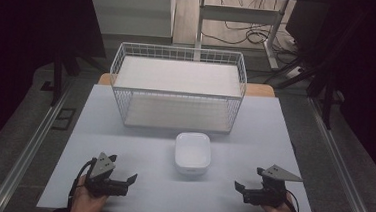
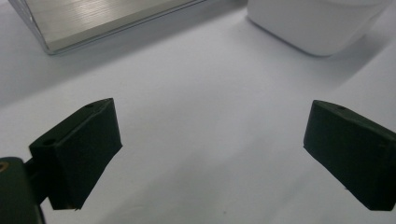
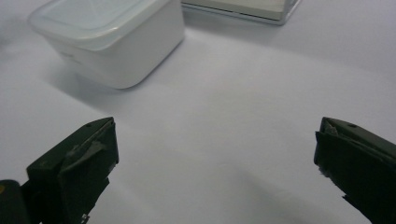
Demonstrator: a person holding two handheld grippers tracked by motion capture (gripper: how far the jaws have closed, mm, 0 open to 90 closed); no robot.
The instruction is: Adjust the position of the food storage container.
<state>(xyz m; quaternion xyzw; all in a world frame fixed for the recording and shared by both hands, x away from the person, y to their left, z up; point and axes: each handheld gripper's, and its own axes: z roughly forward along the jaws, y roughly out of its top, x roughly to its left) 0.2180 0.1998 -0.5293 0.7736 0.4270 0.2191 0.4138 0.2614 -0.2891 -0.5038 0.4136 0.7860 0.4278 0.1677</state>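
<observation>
A white lidded box (image 1: 192, 153) sits mid-table (image 1: 254, 130), just in front of a wire basket (image 1: 177, 85) (nothing inside it). The left gripper (image 1: 123, 171) rests near the table's front edge, left of the box, jaws spread wide and holding nothing. The right gripper (image 1: 249, 181) mirrors it on the right, likewise gaping.

a lidded white container (image 1: 192, 153) sits upright just before the wire basket (image 1: 177, 87).
</observation>
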